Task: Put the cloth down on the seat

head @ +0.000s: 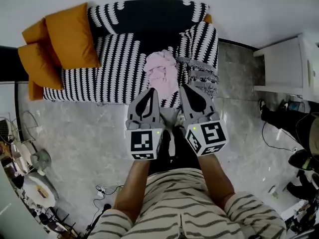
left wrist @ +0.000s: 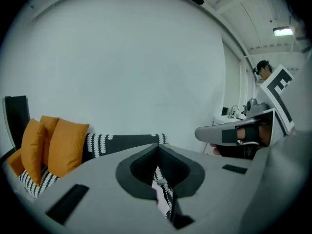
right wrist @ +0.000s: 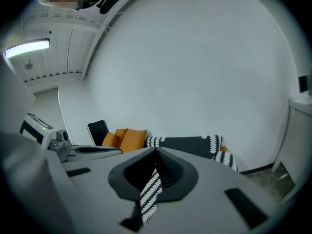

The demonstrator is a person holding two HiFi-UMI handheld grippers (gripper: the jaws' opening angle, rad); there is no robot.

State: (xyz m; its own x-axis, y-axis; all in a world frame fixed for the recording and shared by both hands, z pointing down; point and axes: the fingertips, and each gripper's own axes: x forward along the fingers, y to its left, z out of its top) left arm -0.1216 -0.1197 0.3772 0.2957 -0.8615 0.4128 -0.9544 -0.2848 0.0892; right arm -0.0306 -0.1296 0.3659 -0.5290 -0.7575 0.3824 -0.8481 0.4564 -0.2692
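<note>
pink cloth (head: 162, 71) on patterned sofa (head: 119, 68), orange cushions (head: 65, 39), left gripper (head: 152, 91) and right gripper (head: 186, 88) jaws closed

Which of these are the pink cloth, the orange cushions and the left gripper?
pink cloth (head: 160, 71), head view, middle of the crumpled heap.
orange cushions (head: 71, 36), head view, face of the largest cushion.
left gripper (head: 152, 91), head view, between its fingertips.

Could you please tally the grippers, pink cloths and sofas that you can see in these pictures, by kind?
Grippers: 2, the left gripper and the right gripper, both shut and empty
Pink cloth: 1, lying on the seat
Sofa: 1, under a black-and-white cover
Total: 4
</note>
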